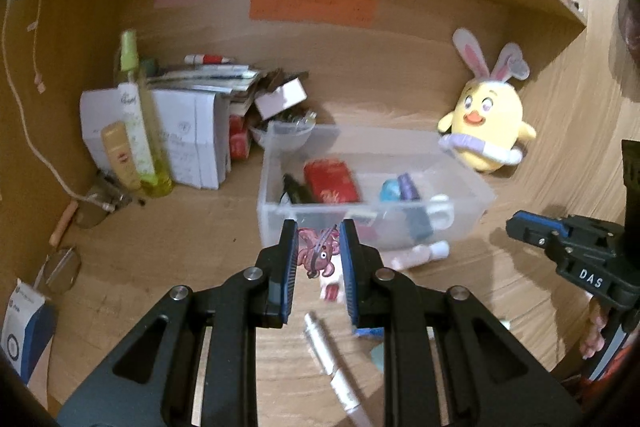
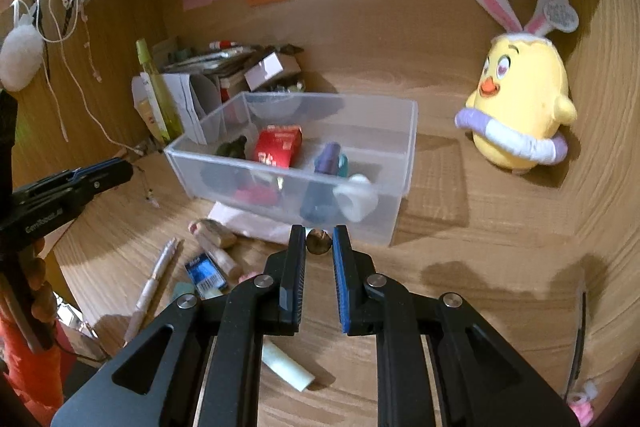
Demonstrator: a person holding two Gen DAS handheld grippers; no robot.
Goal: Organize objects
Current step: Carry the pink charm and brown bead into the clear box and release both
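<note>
L hand-held gripper [image 1: 319, 233] grips pink charm [image 1: 319, 251], hanging lengthwise.

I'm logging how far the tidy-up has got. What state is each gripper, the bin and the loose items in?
left gripper: shut on a pink figurine, held above the desk.
right gripper: shut on a small brown round object.
clear bin: open-topped, partly filled.
white pen: lying loose on the desk.
yellow chick plush: upright beside the bin, outside it.

Left tool [image 1: 319, 247] and right tool [image 2: 319, 242] — both clamped, angled downward
</note>
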